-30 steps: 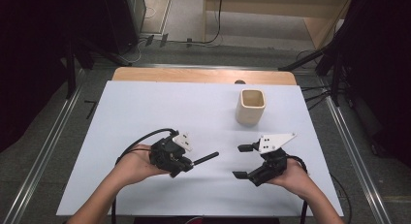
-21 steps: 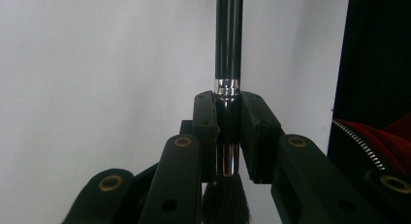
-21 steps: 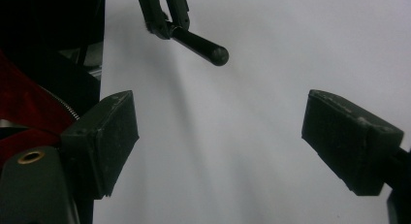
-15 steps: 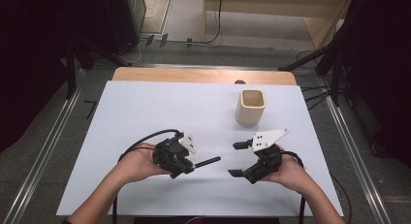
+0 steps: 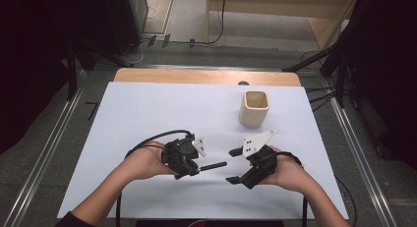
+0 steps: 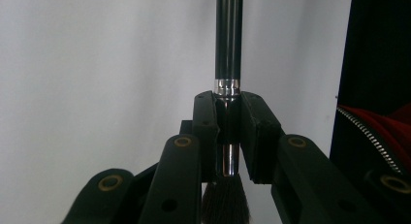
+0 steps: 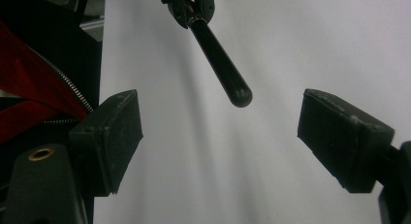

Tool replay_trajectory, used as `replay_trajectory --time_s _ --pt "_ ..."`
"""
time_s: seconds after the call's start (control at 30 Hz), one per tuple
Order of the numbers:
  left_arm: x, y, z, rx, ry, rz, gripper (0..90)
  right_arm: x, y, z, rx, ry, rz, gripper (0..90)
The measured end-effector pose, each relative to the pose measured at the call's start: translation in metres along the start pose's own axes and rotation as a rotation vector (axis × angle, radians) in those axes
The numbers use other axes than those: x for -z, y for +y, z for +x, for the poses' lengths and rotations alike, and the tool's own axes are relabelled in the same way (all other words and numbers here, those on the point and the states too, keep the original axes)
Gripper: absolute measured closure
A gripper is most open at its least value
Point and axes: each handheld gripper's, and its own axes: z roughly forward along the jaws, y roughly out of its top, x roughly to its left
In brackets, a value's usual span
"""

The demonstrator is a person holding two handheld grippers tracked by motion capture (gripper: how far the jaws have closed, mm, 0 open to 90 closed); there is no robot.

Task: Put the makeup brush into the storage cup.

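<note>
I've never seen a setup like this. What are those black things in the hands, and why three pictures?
A person sits at a white table holding a hand-held gripper in each hand: a two-jaw clamp that stands in for a robot's hand. The high view looks down from above. The other two come from small cameras riding on each gripper, looking along its jaws.

The left gripper is shut on a brush, clamping its metal collar, bristles toward the camera, black handle pointing away. The right gripper is open, its jaws wide apart, facing the handle's rounded end without touching it. A beige cup stands farther back on the table, apart from both.
</note>
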Motion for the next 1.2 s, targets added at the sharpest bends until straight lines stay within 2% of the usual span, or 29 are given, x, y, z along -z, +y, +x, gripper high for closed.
replay_trajectory --time_s 0.13,0.3,0.33,0.5,0.7,0.73,0.93,1.03,1.2 --pt "0.001 0.003 0.000 -0.025 0.000 0.032 78.1 -0.003 0.004 0.000 0.004 0.002 0.015 17.1" --pt "0.001 0.006 -0.001 -0.038 -0.016 0.040 78.1 -0.008 0.008 0.001 0.014 0.011 0.044 17.2" --pt "0.001 0.008 -0.001 -0.053 -0.016 0.055 78.2 -0.010 0.010 0.001 0.017 0.020 0.054 17.3" --pt "0.000 0.011 -0.003 -0.069 -0.013 0.081 78.2 -0.015 0.013 0.003 0.034 0.032 0.075 18.4" --pt "-0.001 0.016 -0.006 -0.104 -0.003 0.113 78.1 -0.021 0.015 0.003 0.044 0.040 0.095 20.0" --pt "-0.001 0.017 -0.007 -0.120 -0.005 0.127 78.2 -0.023 0.016 0.004 0.045 0.044 0.101 20.9" --pt "-0.002 0.020 -0.009 -0.140 -0.014 0.128 78.2 -0.030 0.019 0.004 0.053 0.052 0.108 23.2" --pt "-0.003 0.020 -0.009 -0.133 -0.017 0.123 78.1 -0.033 0.019 0.004 0.058 0.056 0.107 24.4" --pt "-0.004 0.022 -0.010 -0.141 -0.016 0.113 78.1 -0.037 0.018 0.003 0.058 0.059 0.103 30.7"
